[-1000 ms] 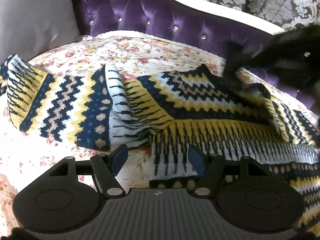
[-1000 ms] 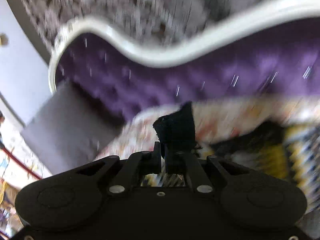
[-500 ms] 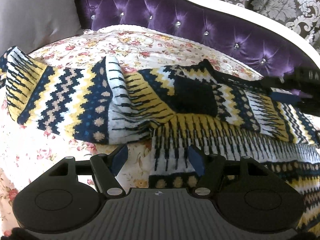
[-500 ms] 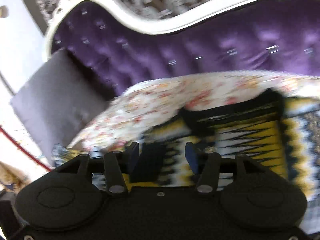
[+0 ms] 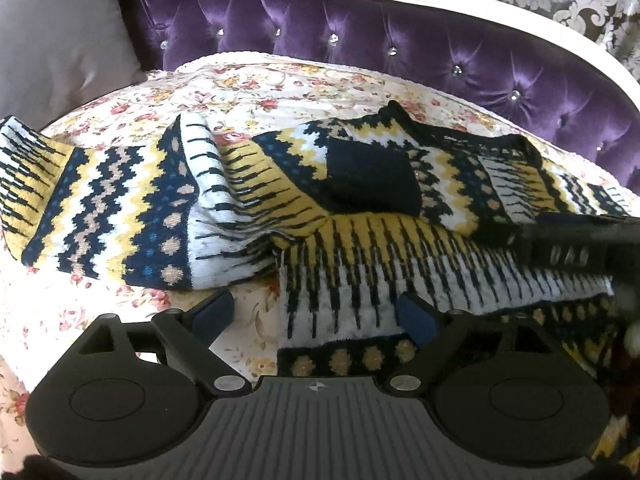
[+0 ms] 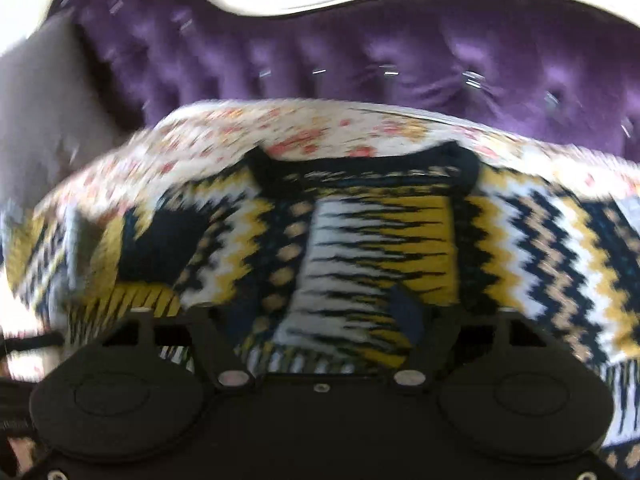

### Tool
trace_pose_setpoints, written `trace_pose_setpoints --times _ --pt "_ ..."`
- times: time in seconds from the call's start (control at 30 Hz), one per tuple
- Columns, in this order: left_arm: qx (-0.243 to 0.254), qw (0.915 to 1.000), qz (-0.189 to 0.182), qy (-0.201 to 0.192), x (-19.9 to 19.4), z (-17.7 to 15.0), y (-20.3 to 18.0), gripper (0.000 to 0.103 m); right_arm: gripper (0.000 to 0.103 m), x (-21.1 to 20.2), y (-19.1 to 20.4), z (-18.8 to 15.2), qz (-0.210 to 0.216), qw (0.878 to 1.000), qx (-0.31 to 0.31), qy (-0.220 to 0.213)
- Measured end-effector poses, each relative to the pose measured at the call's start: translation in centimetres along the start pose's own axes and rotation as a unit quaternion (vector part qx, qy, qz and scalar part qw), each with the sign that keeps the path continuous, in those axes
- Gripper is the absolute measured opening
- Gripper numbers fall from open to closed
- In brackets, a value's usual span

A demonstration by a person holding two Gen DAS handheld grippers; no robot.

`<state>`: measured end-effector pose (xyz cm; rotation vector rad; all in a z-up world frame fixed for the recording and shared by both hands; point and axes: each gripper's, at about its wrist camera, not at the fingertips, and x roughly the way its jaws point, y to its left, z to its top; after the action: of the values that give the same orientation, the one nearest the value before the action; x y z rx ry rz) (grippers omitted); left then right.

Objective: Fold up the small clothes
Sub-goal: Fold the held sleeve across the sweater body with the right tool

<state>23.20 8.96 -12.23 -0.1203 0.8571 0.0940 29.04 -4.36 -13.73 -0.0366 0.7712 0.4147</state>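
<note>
Sweater [image 5: 360,216] under both my jaws, left gripper [image 5: 316,316] and right gripper [image 6: 320,312] just spread, holding nothing; the folded sleeve [image 5: 372,176] ahead could slide back.

We find no word, brand, number or label that can be read in either view. The one sign is a small round crosshair mark [image 5: 318,387], quartered light and dark, on the ribbed grey plate of the left gripper [image 5: 314,314]. In the left wrist view, pale markings [image 5: 570,256] show on the black bar of the right gripper at the right edge; they are too blurred for us to tell letters from holes. The right wrist view is smeared throughout, and nothing on the sweater [image 6: 380,240] there or on the right gripper's [image 6: 316,316] body can be made out as writing.
</note>
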Motion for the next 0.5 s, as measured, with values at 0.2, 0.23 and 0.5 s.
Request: trace_pose_setpoints --times 0.2,0.23,0.5 --pt "-0.037 0.9991 -0.010 -0.021 -1.0 0.2 1.7 0.084 0.081 -1.1 1.8 0.0 0.009 0.999 -0.032 -0.007" --pt "-0.052 0.9982 -0.009 -0.027 -1.5 0.2 2.4 0.084 0.081 -1.6 2.2 0.0 0.017 0.999 -0.031 -0.010" --pt "-0.129 0.9879 -0.008 -0.086 -6.1 1.2 10.0 0.084 0.081 -3.9 5.7 -2.2 0.049 0.997 -0.061 -0.002"
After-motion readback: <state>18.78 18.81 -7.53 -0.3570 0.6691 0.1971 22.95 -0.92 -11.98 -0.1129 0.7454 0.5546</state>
